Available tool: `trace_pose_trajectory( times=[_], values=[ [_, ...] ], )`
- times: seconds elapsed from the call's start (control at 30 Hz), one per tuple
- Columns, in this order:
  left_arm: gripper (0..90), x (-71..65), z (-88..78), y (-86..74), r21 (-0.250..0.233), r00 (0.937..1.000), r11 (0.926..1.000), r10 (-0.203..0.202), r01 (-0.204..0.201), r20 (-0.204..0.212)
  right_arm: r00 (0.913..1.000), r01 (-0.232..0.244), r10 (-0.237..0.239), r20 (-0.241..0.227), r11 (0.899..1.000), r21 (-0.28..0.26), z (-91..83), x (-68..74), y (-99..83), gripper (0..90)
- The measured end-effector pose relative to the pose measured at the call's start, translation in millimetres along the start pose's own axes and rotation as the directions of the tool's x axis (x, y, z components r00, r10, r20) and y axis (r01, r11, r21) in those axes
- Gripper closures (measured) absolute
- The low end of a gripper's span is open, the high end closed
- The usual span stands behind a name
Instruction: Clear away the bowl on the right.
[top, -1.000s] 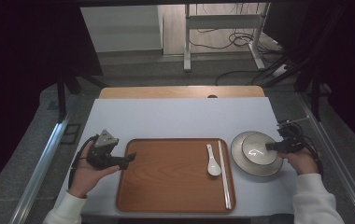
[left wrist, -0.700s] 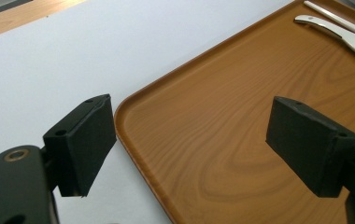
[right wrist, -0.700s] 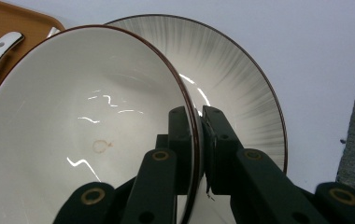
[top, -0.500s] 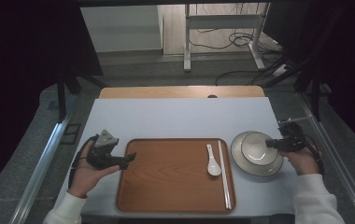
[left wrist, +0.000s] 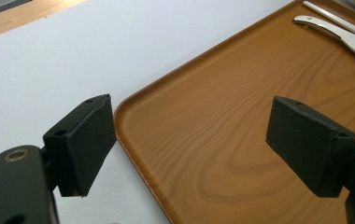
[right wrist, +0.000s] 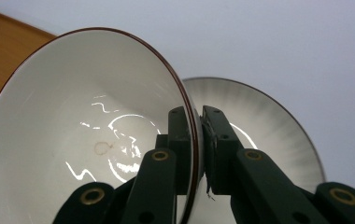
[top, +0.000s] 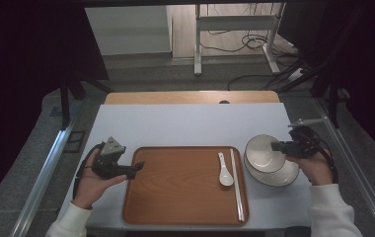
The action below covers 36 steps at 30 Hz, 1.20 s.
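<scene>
Right claw [right wrist: 195, 154]: clamped on the rim of a white bowl [right wrist: 82, 126], one pad inside the wall, the other outside, thin dark-red edge line running between them. Seen from above, same right claw [top: 280, 146] reaching in from the right, held by a hand [top: 315, 168] in a white sleeve, forearm coming up from the bottom edge, black cable looping beside the wrist. Bowl [top: 264, 153] tipped, lifted on the claw's side, sitting over a wider white plate [top: 279, 178] at the right of the worktop [top: 185, 123], just beside the tray. Bowl glazed, glossy, round, flaring to the rim, light streaks and a faint ring mark on its inner floor. Plate [right wrist: 269, 121] behind it shallow, ribbed with fine radial lines, dark edge.

Left claw [left wrist: 189, 144]: wide open, nothing between the two blocky black pads, poised over the left rim of a wooden tray [left wrist: 241, 121]. From above, left claw [top: 132, 171] lying level, pointing right at the tray's edge, gripped by the left hand [top: 94, 180], grey three-cornered plate on top.

Tray [top: 175, 197] rectangular, brown, grained, rounded corners, low raised lip. On its right part a white spoon [top: 224, 174] and pale chopsticks [top: 236, 185] lying lengthwise, side by side. Worktop pale, smooth, matt, with a wooden strip [top: 190, 97] at the far edge.
</scene>
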State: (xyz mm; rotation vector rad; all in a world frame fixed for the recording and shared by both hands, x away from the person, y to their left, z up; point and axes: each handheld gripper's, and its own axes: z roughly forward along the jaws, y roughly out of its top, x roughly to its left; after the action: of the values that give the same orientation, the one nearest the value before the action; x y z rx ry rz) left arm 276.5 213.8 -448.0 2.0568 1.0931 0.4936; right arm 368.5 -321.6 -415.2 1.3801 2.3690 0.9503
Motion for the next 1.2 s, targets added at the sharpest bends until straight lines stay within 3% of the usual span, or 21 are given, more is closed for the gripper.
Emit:
trace_pose_trajectory(
  times=[0.33,0.63,0.8,1.0,1.1,1.2],
  values=[
    [15.6,0.7,-1.4,0.3,-0.011,1.0000,0.9999,-0.006,0.007,0.005,0.9908,0.093,-0.093,-0.098,0.996,-0.005,16.2,45.8,18.2,83.0],
    [15.6,1.4,-1.8,0.1,-0.012,0.9999,0.9999,-0.010,0.010,0.005,0.9717,0.167,-0.160,-0.174,0.986,0.028,46.5,84.6,35.3,83.0],
    [15.6,0.4,-2.8,0.9,-0.014,1.0000,0.9999,-0.007,0.007,0.006,0.9551,0.200,-0.186,-0.230,0.979,0.039,59.5,101.8,38.4,83.0],
    [15.6,1.2,-1.8,0.5,-0.008,1.0000,1.0000,-0.004,0.004,0.005,0.9385,0.244,-0.220,-0.266,0.968,0.061,73.5,121.0,40.5,83.0],
    [15.6,1.4,-1.8,0.5,-0.009,1.0000,0.9999,-0.007,0.007,0.006,0.9326,0.255,-0.224,-0.283,0.964,0.075,82.3,128.8,39.0,83.0],
    [15.6,1.7,-1.4,0.4,-0.008,1.0000,0.9999,-0.007,0.008,0.007,0.9190,0.253,-0.209,-0.334,0.963,0.093,94.0,135.8,36.1,83.0]
  ],
)
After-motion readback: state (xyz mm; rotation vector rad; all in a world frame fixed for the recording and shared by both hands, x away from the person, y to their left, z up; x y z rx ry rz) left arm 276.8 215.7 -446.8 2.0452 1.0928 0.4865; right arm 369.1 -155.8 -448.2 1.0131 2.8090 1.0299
